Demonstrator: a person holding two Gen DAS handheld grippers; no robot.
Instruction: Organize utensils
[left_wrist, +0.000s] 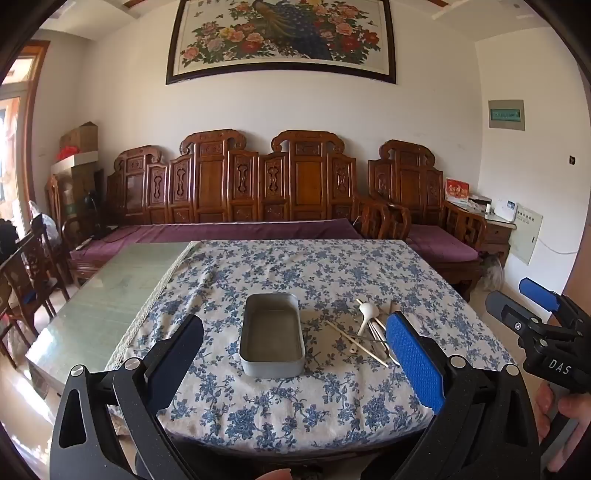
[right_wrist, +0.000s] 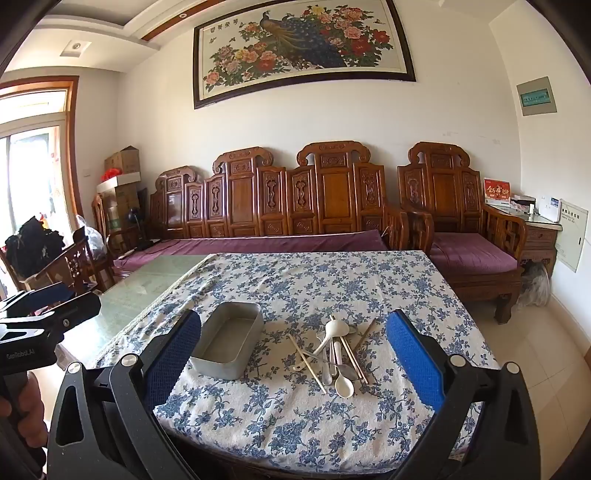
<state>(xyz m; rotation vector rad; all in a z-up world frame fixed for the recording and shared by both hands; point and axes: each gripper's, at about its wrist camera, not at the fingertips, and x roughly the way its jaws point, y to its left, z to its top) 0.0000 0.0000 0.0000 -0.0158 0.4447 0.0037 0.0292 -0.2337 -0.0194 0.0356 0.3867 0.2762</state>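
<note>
Left tool (left_wrist: 295, 358) and right tool (right_wrist: 293, 350) both gape wide, tilted slightly downward, holding nothing.

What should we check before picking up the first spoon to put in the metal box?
1. Metal box has room inside: ok, nothing lies in it.
2. Left gripper ready: ok, jaws wide apart and holding nothing.
3. Right gripper ready: ok, jaws wide apart and holding nothing.
4. Spoons and chopsticks easy to take one at a time: not ok, they lie crossed in one pile beside the box.
5. Tablecloth flat under the pile: ok, no big folds show there.
6. How many utensils there are: cannot tell, some overlap.
</note>
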